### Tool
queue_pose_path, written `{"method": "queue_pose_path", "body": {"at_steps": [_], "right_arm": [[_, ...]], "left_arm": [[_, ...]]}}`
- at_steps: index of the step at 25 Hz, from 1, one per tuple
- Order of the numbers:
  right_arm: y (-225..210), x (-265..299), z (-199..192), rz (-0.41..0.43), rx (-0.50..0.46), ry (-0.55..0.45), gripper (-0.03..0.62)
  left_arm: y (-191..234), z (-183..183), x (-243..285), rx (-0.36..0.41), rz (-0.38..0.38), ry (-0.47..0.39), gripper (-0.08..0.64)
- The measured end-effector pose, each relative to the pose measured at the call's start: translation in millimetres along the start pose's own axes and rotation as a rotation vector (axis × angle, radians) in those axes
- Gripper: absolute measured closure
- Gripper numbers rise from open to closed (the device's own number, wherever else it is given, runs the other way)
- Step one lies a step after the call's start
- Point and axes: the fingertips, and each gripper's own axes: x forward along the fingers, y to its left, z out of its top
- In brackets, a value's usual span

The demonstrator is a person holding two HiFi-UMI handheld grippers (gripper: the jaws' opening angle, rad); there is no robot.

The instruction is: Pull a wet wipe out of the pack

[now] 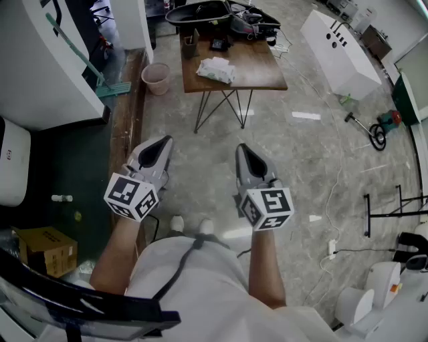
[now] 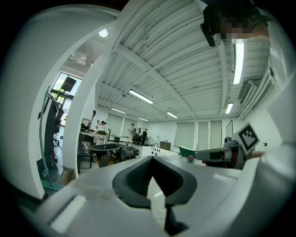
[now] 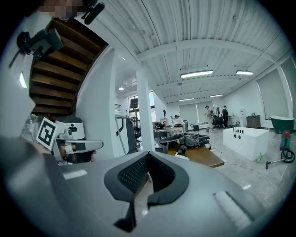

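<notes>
Pack [image 1: 215, 69] lying on table [image 1: 267, 75], far ahead, near black clutter [image 1: 221, 15]; pink bin [image 1: 158, 78] left of it. Floor [image 1: 301, 157] in between. Left gripper [image 1: 161, 143] and right gripper [image 1: 243, 151] well short of the table, both clenched, gripping nothing.

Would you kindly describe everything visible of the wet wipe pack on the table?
The wet wipe pack is a white, soft-looking, crumpled packet lying flat near the front edge of the brown wooden table. Nothing but the table touches it; whether it is open is too small to tell.
</notes>
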Motion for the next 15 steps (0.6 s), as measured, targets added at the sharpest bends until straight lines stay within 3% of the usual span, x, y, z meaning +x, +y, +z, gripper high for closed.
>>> {"method": "queue_pose_path", "body": {"at_steps": [15], "right_arm": [[-13, -23, -17, 0.040, -0.005, 0.053, 0.584]], "left_arm": [[-12, -6, -5, -0.003, 0.022, 0.031, 0.555]]}}
